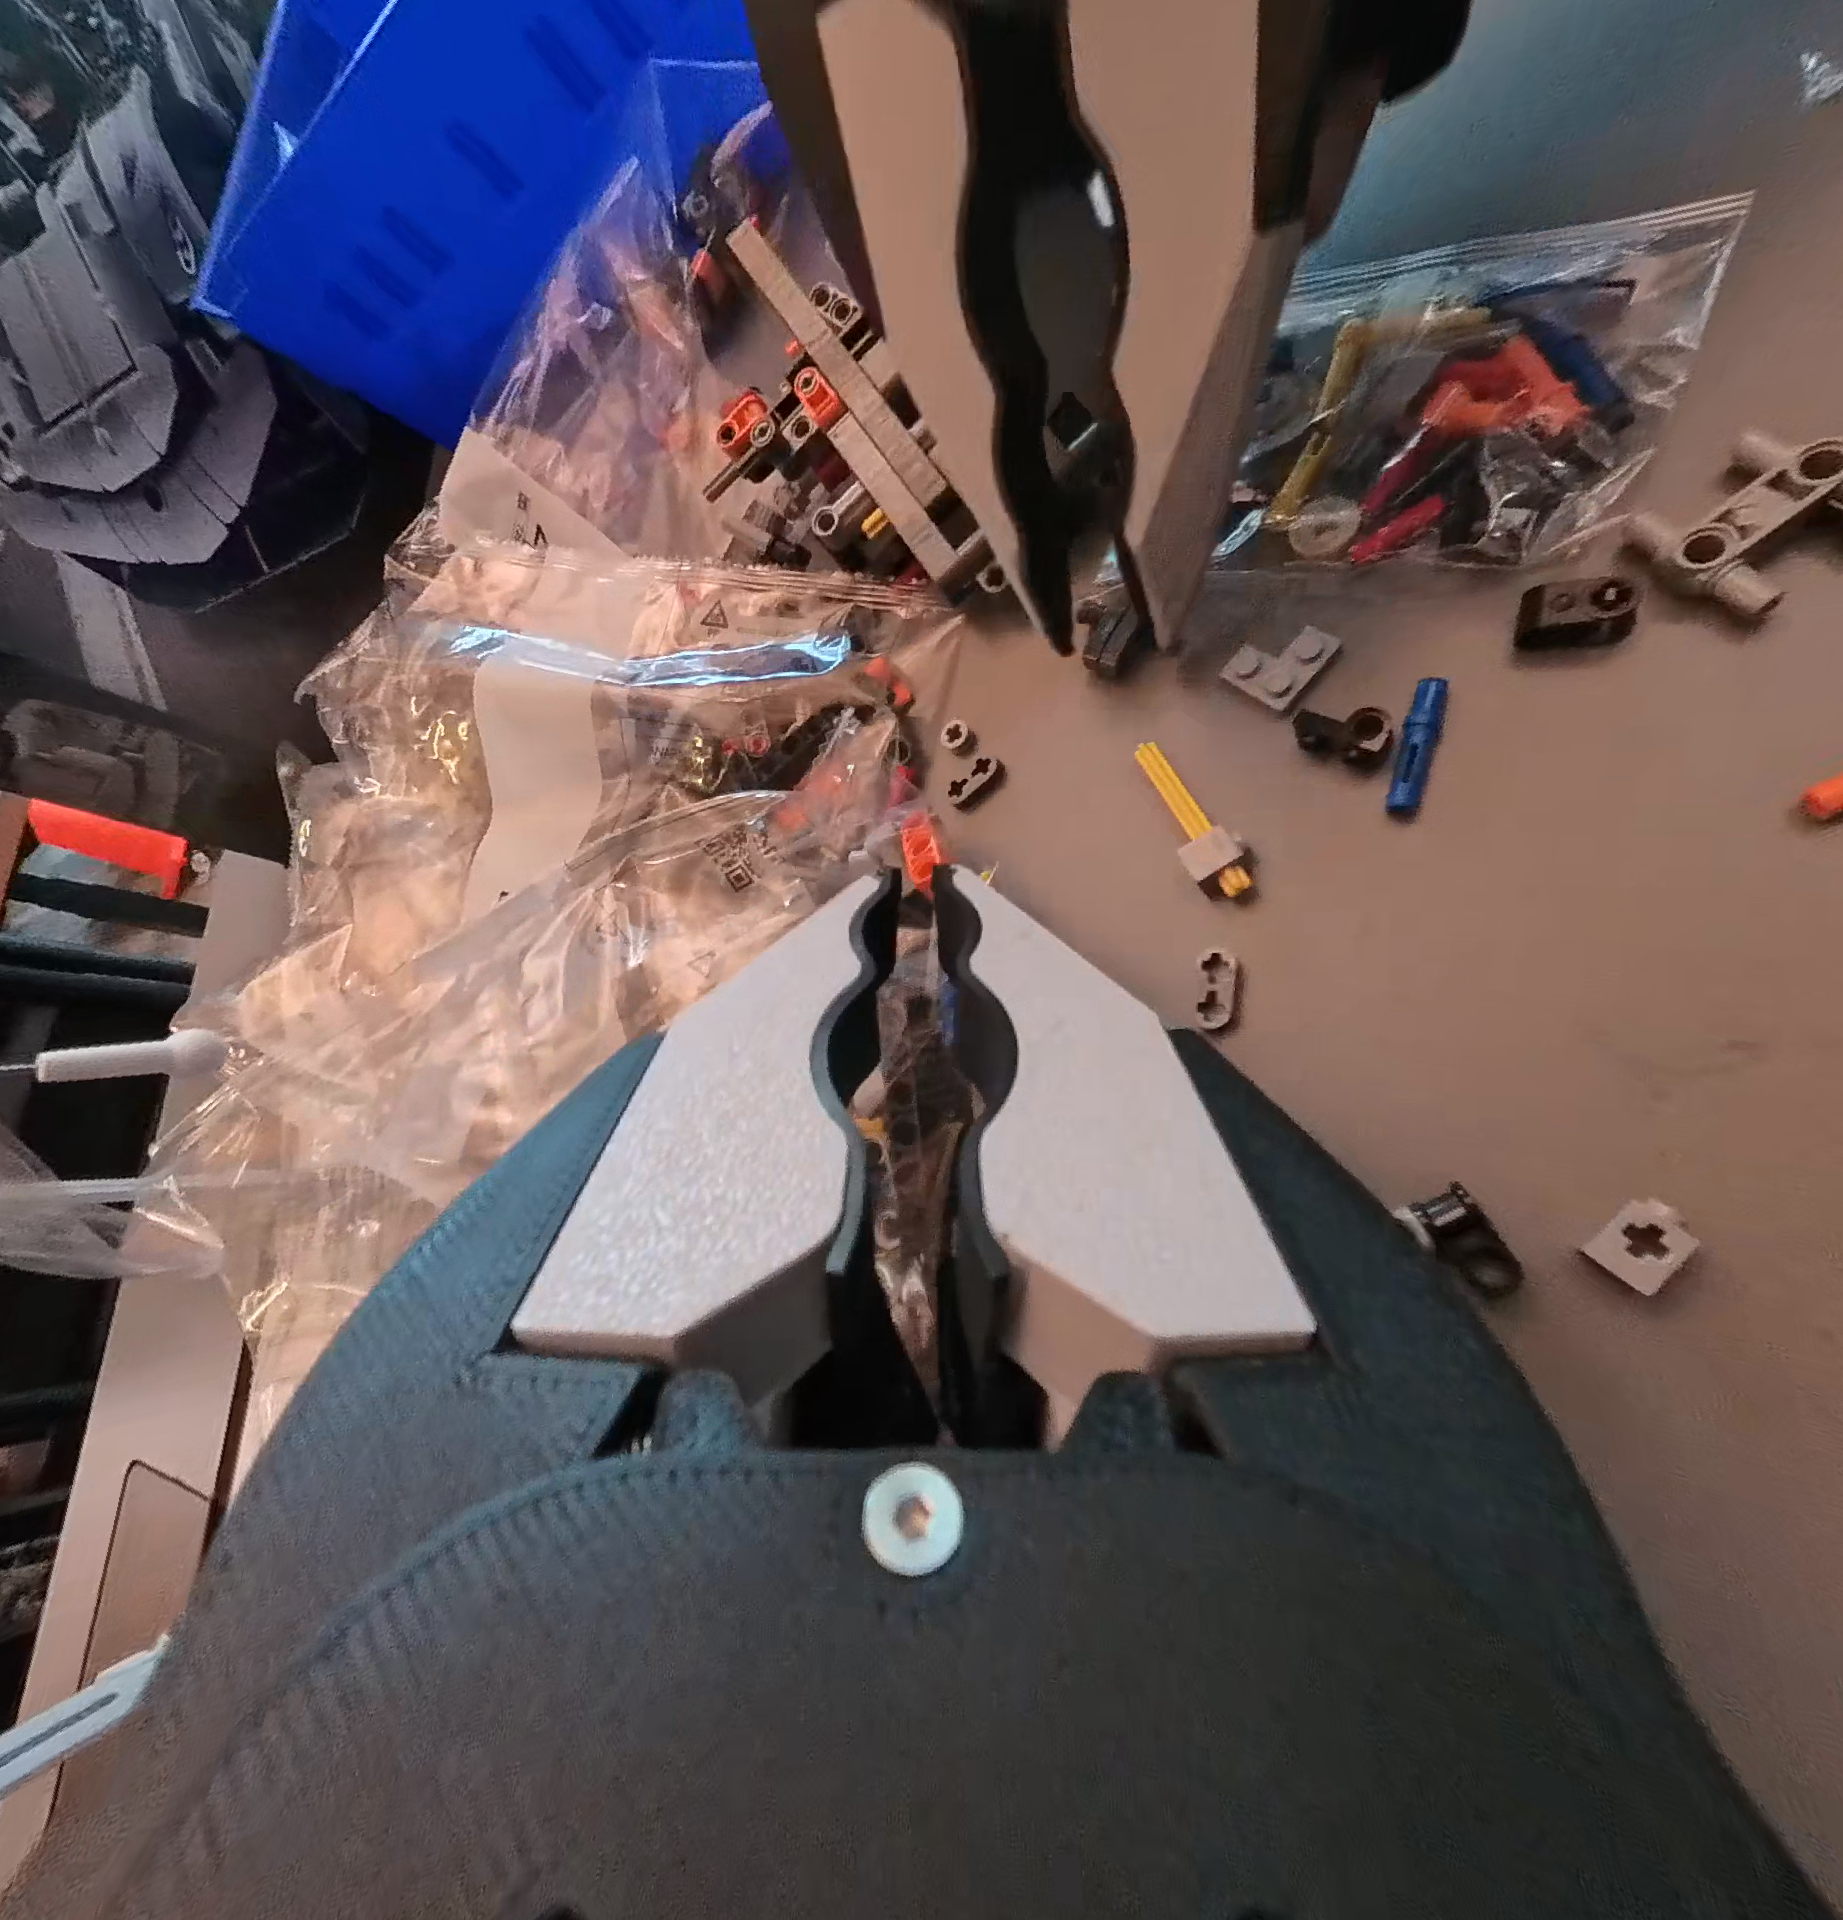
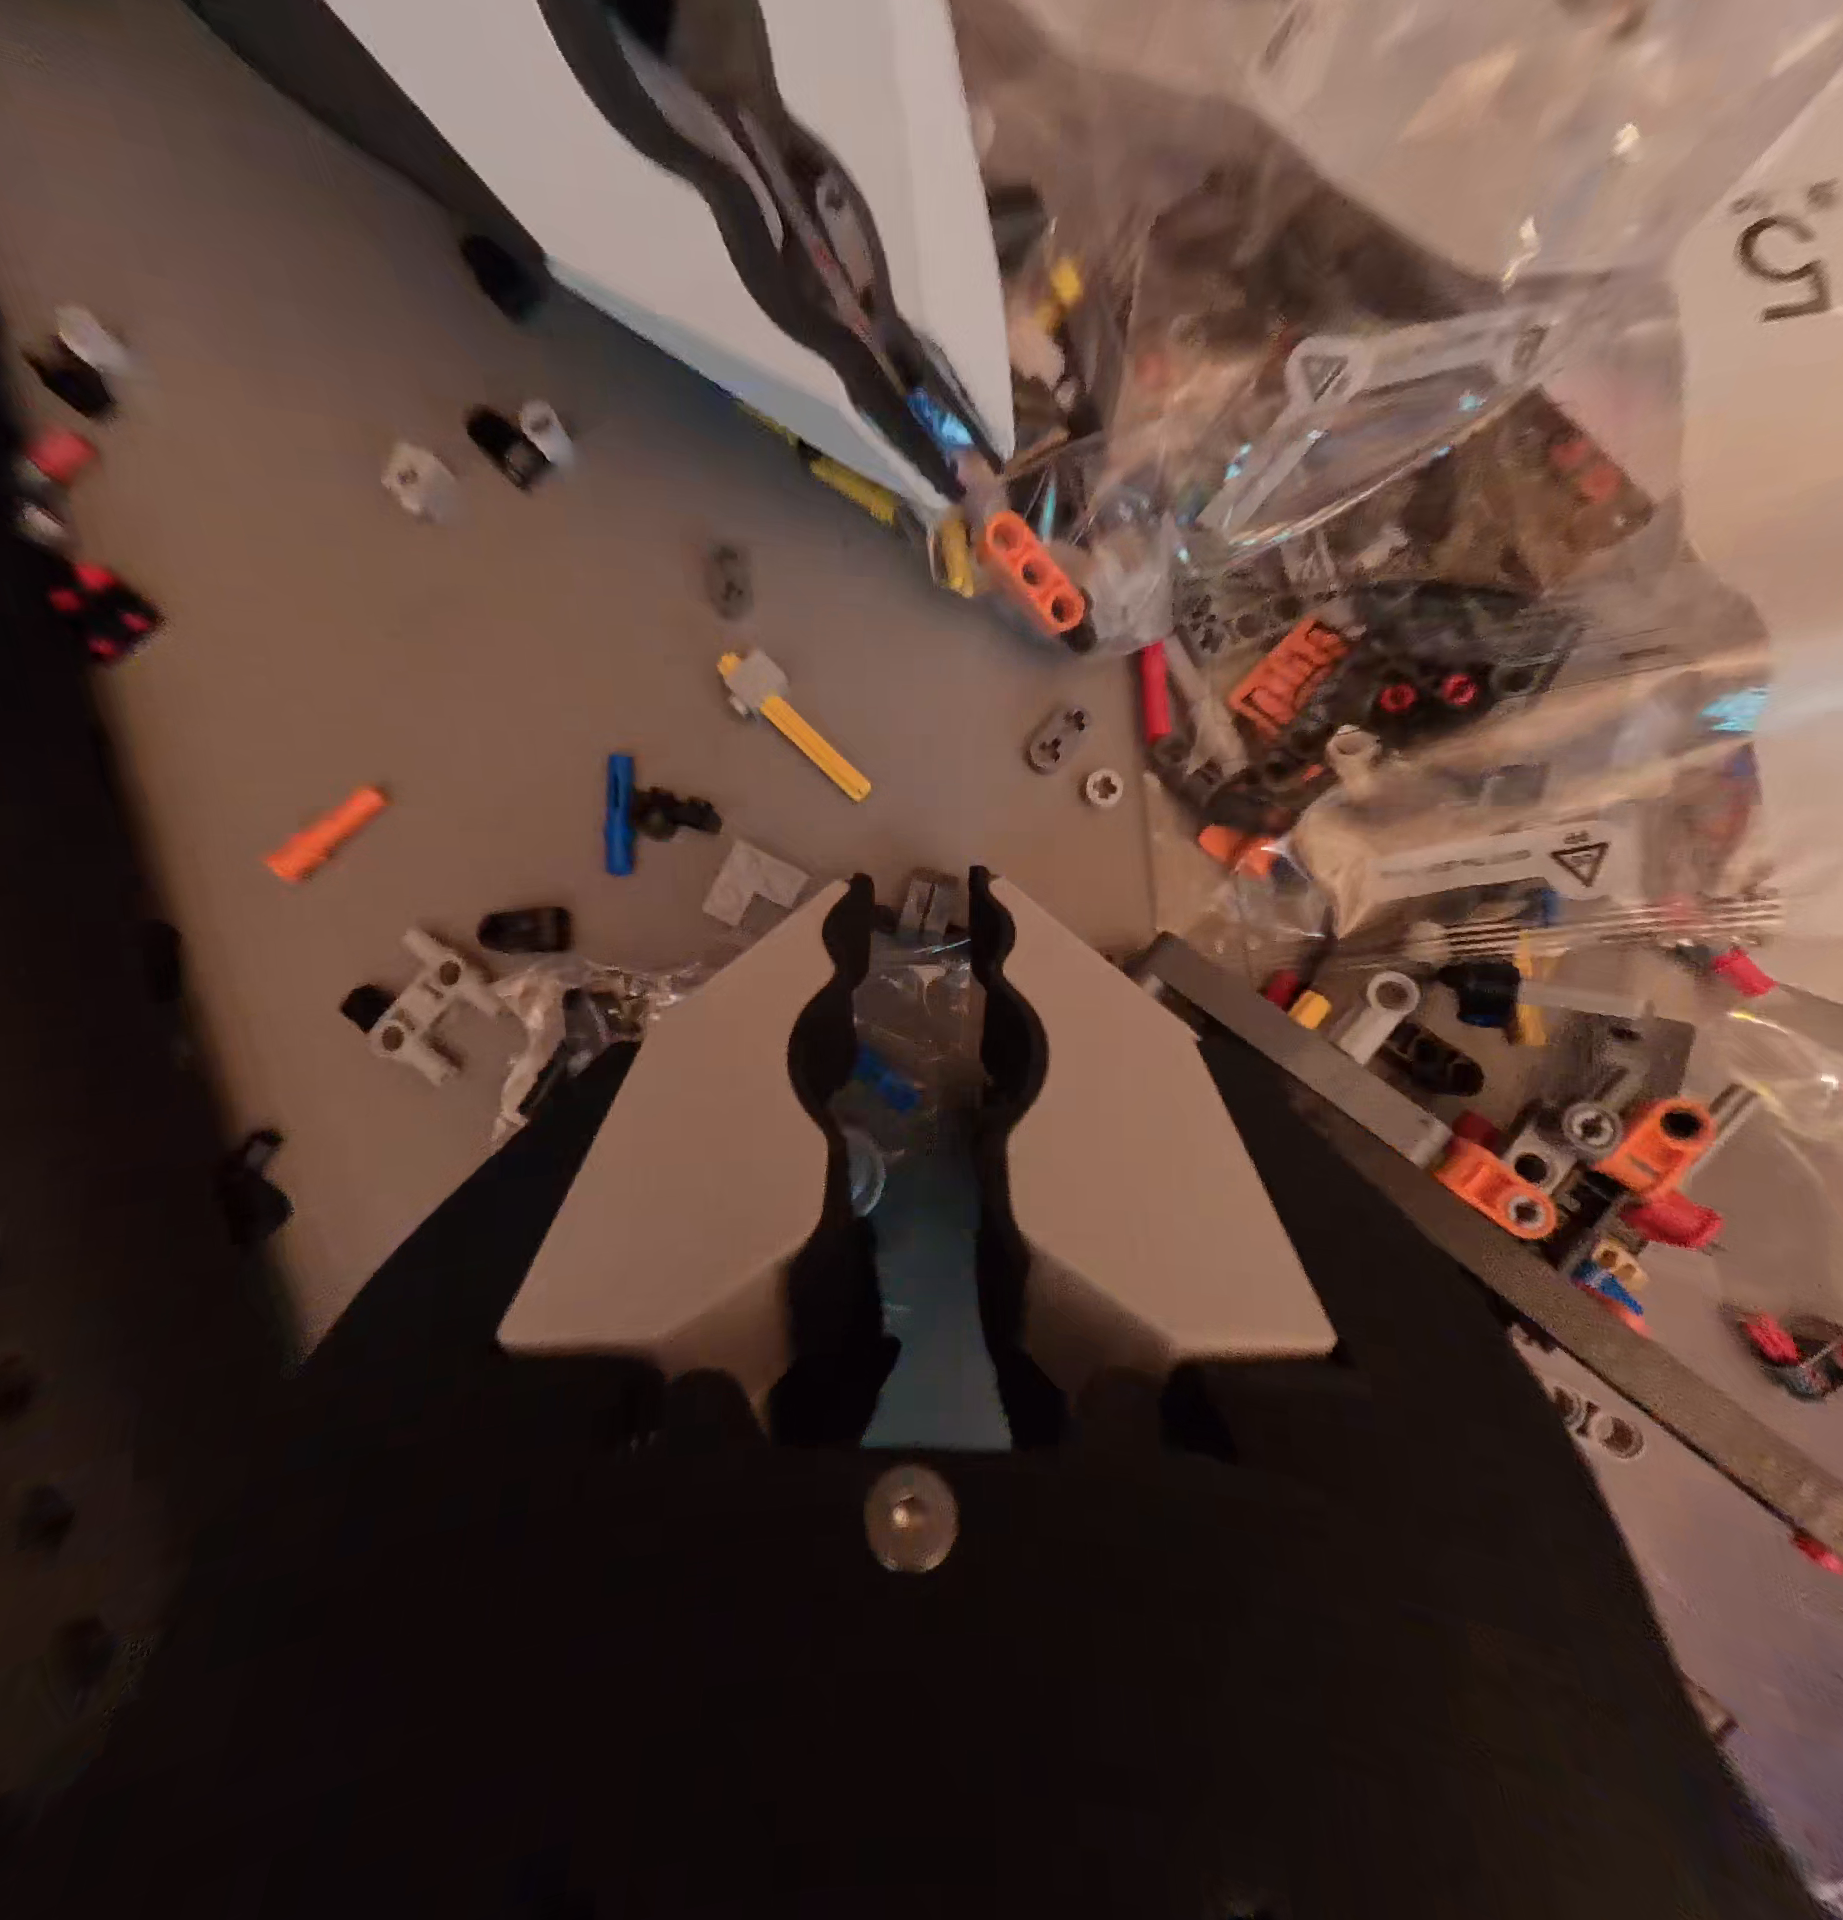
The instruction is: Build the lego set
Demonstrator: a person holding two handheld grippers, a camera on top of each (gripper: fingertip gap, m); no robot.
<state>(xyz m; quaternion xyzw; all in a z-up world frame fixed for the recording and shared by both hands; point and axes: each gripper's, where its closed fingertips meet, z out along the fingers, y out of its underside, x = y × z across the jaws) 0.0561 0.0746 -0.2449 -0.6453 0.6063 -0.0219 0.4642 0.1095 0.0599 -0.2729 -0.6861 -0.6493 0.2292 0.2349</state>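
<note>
Closest to the lens, the left gripper (image 1: 919, 883) has its fingers pressed nearly together, clamping the edge of a clear plastic bag (image 1: 584, 727) full of pieces, and an orange beam (image 1: 919, 844) sits right at the fingertips inside that bag. Off to the left of those fingers the crumpled bags pile up, with a blue bin (image 1: 429, 208) beyond them. To the right of the fingers, loose parts dot the table (image 1: 1519, 1039): a yellow axle with a grey block (image 1: 1203, 826), a blue pin (image 1: 1416, 743), a grey corner plate (image 1: 1281, 667).

Straight ahead, the right gripper (image 1: 1104, 634) comes down from the top, its tips touching the table around a small dark grey piece (image 1: 1104, 636).

Over in the right wrist view, the right gripper (image 2: 922, 891) shows a narrow gap between its fingers, with that small dark grey piece (image 2: 927, 902) sitting between the tips; whether they press on it I cannot tell. Just right of these fingers lies the half-built frame (image 2: 1499, 1153), partly under plastic. Ahead, the left gripper (image 2: 984, 468) pinches the bag, the orange beam (image 2: 1036, 571) just below its tips.
</note>
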